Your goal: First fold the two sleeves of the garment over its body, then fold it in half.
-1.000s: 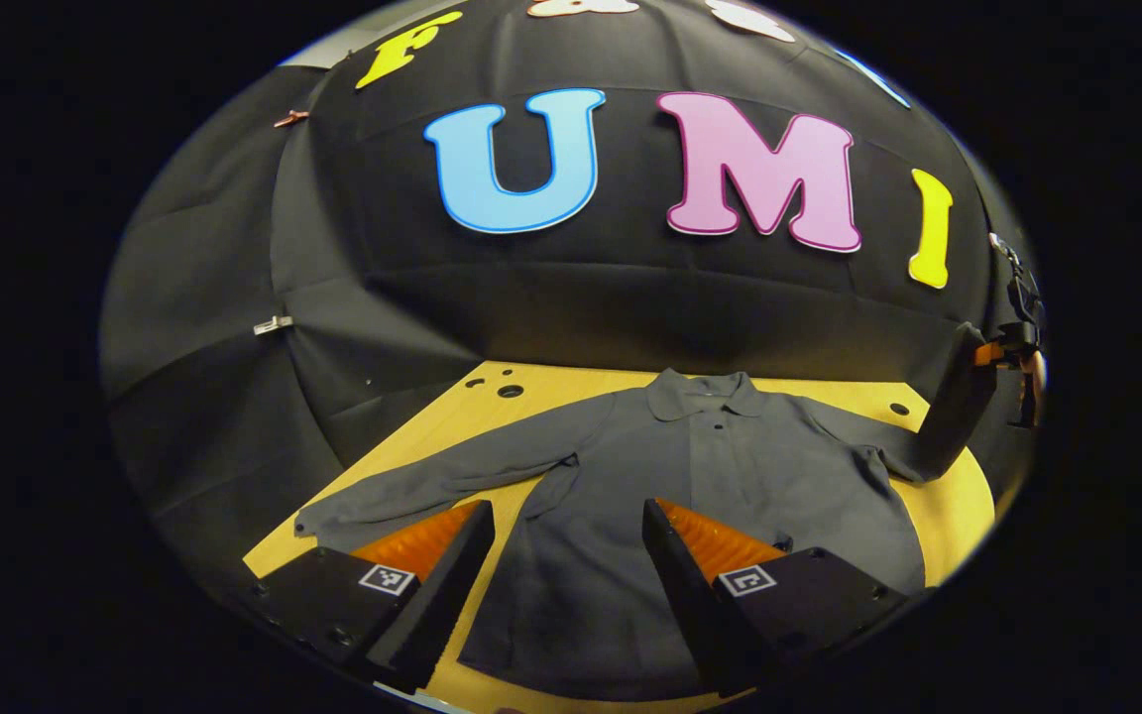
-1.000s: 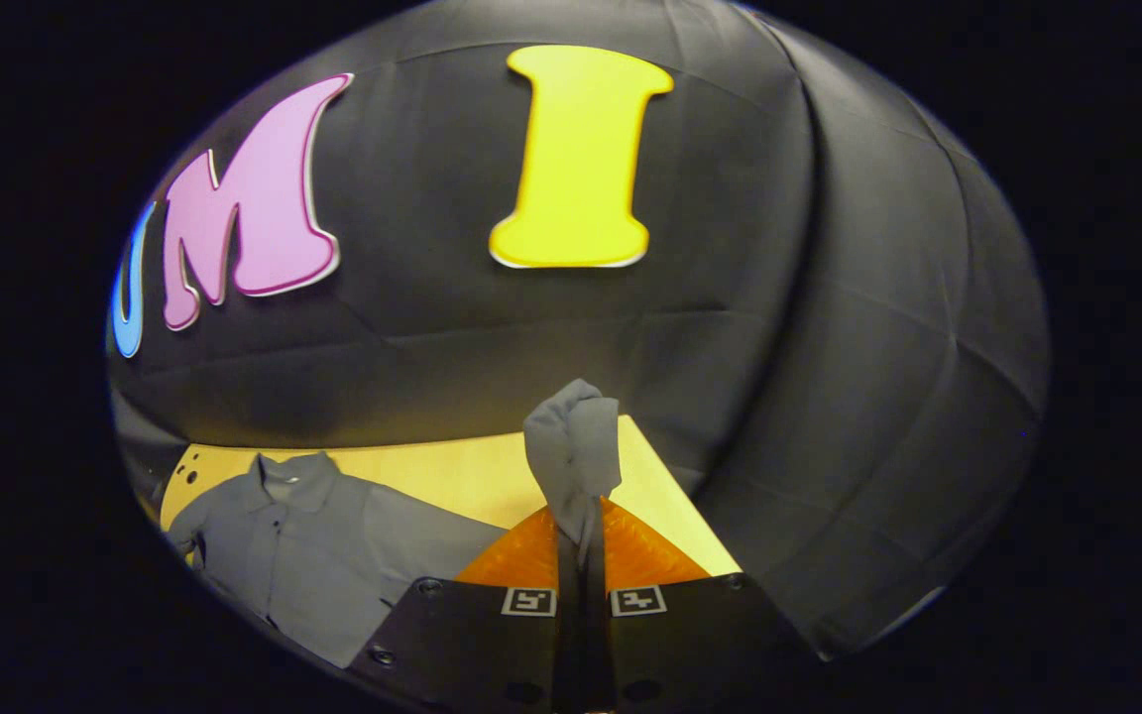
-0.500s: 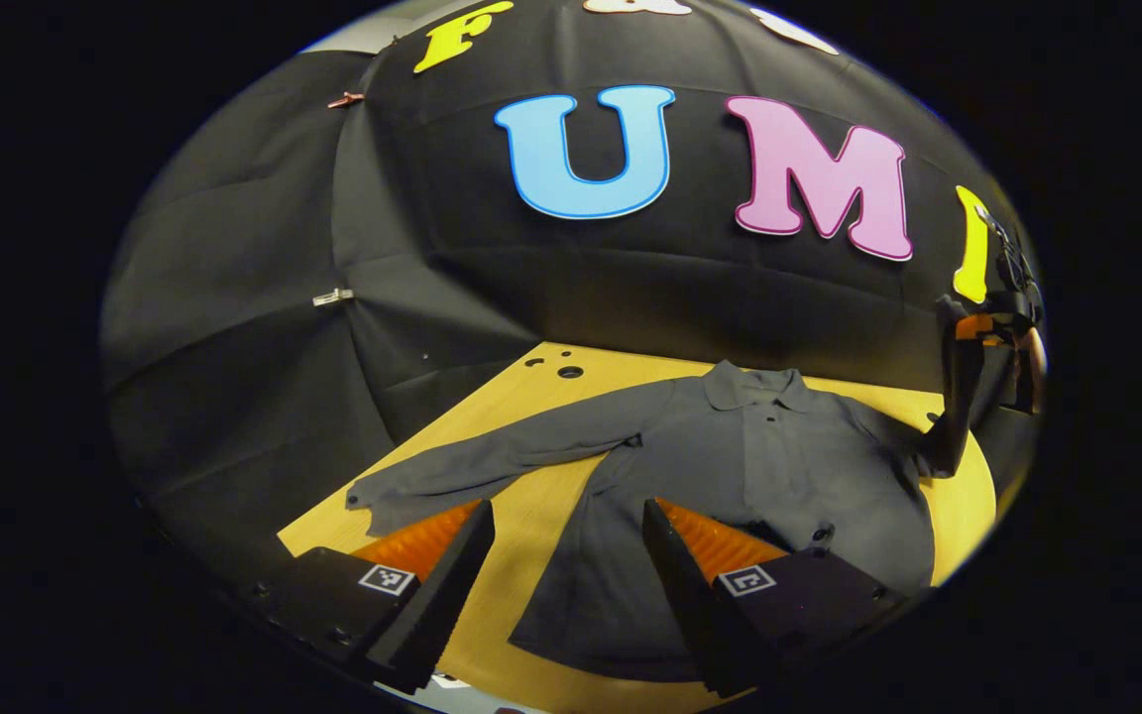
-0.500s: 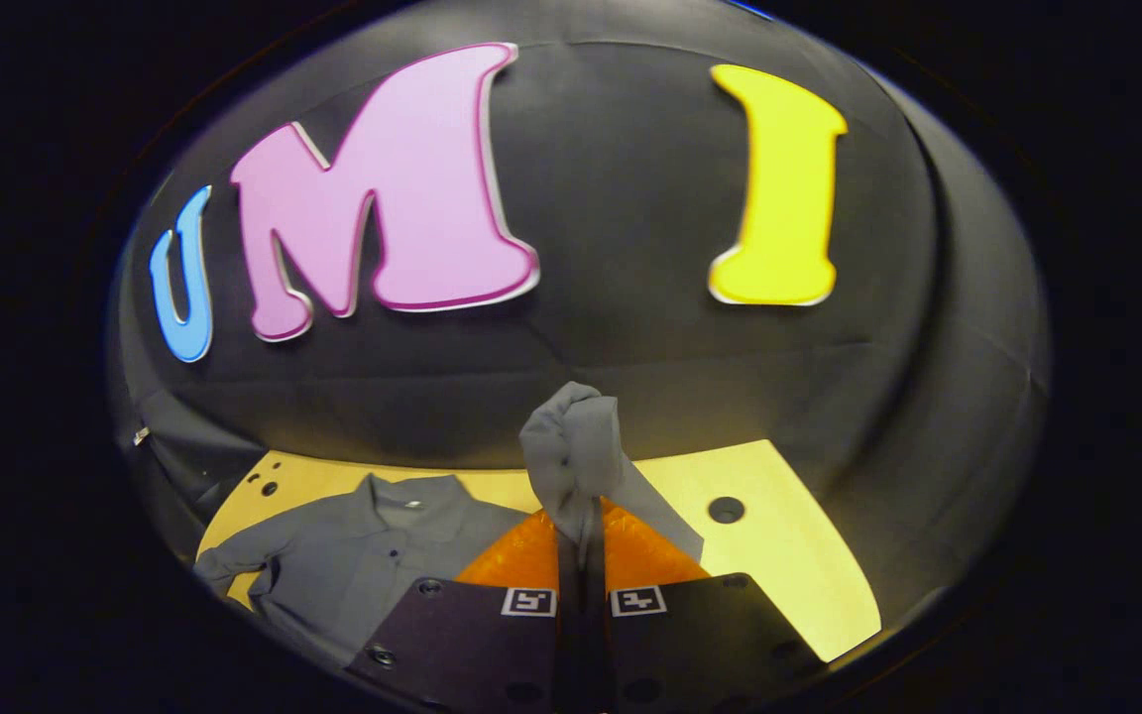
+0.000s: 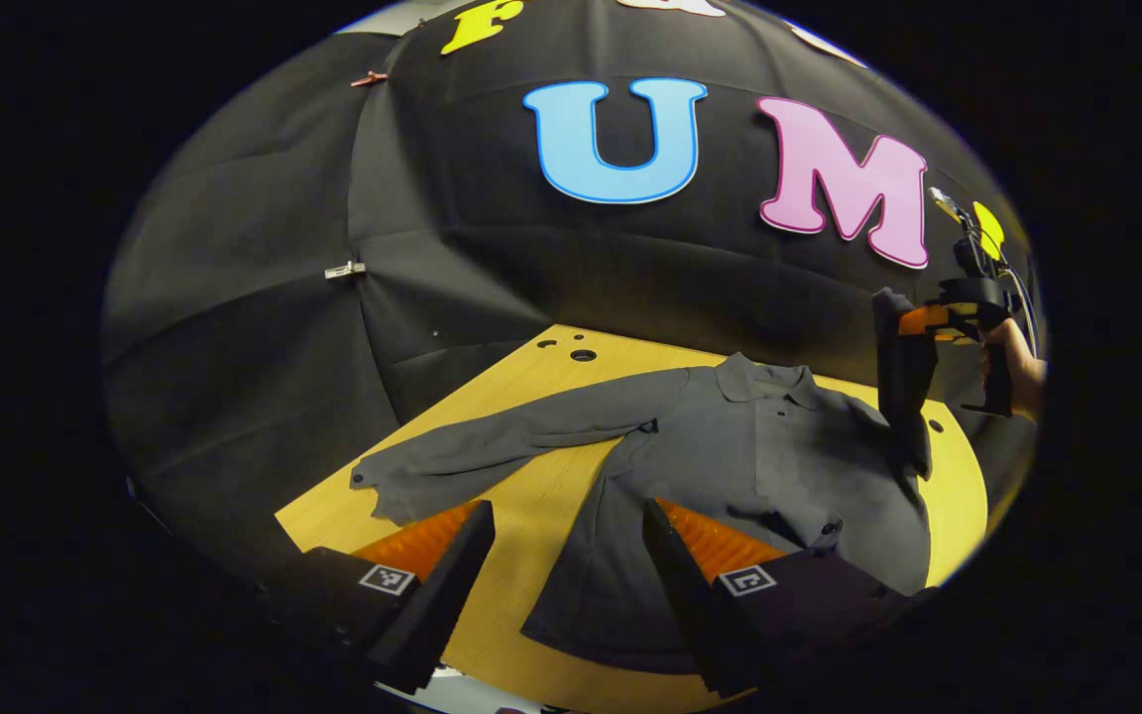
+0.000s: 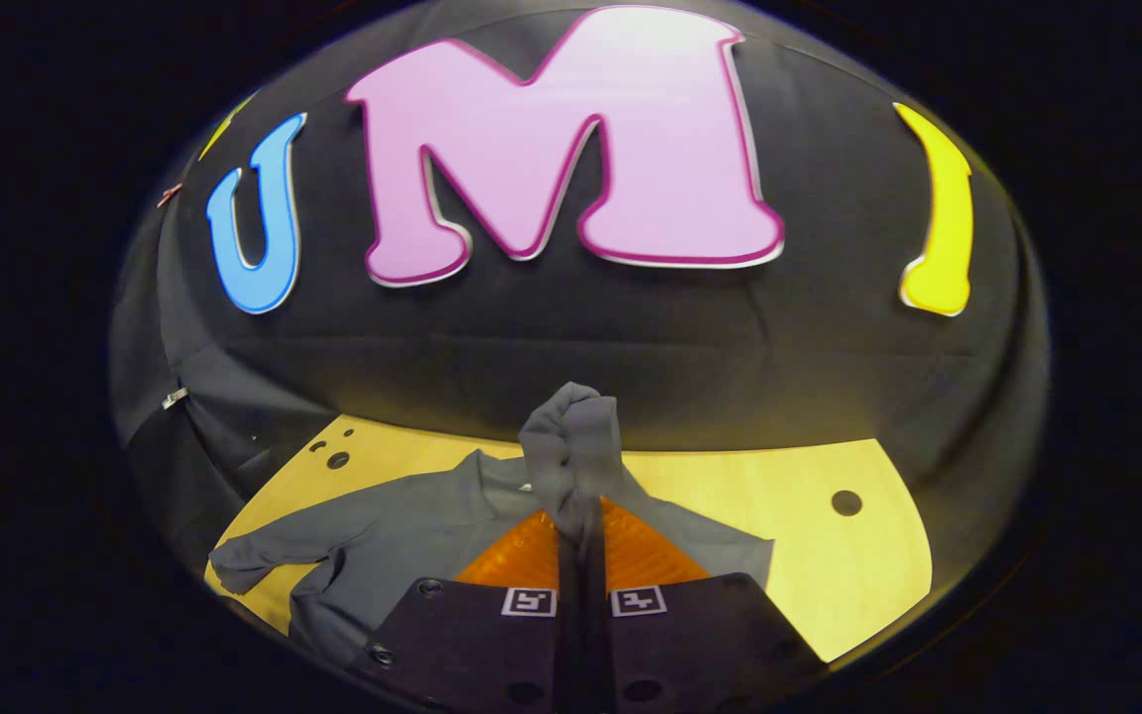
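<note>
A grey collared shirt (image 5: 740,466) lies face up on the yellow wooden table (image 5: 531,496), collar toward the wall. One sleeve (image 5: 492,451) stretches flat to the left. My left gripper (image 5: 568,531) stands open above the shirt's lower hem, nothing between its fingers. The other sleeve (image 5: 903,382) hangs lifted above the shirt's far side, pinched by my right gripper (image 5: 913,322), which a hand (image 5: 1017,367) holds. In the right gripper view my right gripper (image 6: 581,516) is shut on the bunched cuff (image 6: 571,451), above the shirt (image 6: 383,540).
Round holes mark the table near its back corners (image 5: 583,354) (image 6: 845,502). Bare table (image 6: 829,565) lies to the right of the shirt in the right gripper view. The black cloth wall (image 5: 234,347) closes in the back and the left side.
My right gripper has carried the lifted sleeve up and inward over the shirt's body. The left gripper's view has drifted slightly left; it stays open.
</note>
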Available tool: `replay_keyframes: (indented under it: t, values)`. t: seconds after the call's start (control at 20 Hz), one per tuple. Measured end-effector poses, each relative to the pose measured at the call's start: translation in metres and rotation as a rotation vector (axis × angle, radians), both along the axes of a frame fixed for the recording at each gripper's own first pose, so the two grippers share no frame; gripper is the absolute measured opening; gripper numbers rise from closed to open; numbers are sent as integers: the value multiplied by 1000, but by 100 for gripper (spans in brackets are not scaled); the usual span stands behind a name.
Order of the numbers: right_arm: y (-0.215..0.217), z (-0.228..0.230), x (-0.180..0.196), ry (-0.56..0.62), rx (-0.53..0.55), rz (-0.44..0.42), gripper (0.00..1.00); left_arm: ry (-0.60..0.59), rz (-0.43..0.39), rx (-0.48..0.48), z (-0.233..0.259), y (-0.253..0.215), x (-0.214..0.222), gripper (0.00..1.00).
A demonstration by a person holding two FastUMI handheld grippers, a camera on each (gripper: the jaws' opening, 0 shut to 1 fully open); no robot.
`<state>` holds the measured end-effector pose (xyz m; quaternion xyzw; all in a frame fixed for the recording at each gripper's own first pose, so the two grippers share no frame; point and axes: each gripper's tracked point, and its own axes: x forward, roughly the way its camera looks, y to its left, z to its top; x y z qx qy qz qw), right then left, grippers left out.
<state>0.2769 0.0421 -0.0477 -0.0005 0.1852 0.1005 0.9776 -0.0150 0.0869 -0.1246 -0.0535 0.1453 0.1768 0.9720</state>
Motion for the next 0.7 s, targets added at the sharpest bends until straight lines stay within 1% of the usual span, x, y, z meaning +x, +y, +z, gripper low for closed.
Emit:
replay_keyframes:
  t: [0.15, 0.35, 0.55, 0.6, 0.65, 0.7]
  values:
    - [46, -22, -6, 39, -19, 67, 5, 6, 21, -29, -8, 12, -2, 95]
    - [110, -47, -9, 55, -30, 134, 5, 11, 31, -60, -20, 33, -5, 96]
    - [175, -82, -15, 77, -63, 215, 5, 15, 78, -35, -31, 73, -5, 96]
    - [189, -91, -16, 82, -68, 227, 5, 19, 94, -38, -37, 82, -4, 92]
    - [203, -101, -19, 94, -68, 237, 5, 23, 110, -41, -40, 92, -5, 96]
    - [214, -111, -22, 112, -64, 246, 5, 26, 126, -43, -42, 100, -7, 96]
